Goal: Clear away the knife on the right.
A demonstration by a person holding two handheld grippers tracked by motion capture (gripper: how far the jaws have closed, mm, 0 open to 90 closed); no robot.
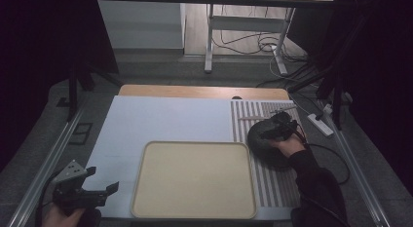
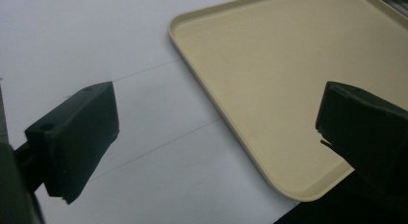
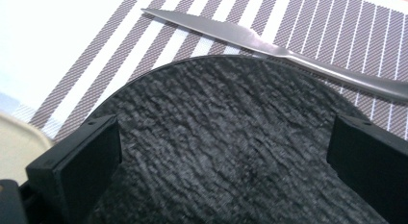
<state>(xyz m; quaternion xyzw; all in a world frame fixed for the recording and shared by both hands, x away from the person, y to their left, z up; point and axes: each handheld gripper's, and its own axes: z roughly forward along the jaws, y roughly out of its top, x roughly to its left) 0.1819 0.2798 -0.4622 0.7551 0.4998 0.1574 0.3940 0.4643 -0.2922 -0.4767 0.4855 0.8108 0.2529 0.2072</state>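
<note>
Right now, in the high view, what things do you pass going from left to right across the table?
Left tool → beige tray → dark round plate → right tool, which hovers over the plate's right part.

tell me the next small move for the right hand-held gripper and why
Probably lower the right hand-held gripper a little toward the dark plate and close on its edge. Its jaws stand open above the plate, holding nothing, and the plate lies on the striped mat beside the beige tray, with a knife just beyond it.
</note>
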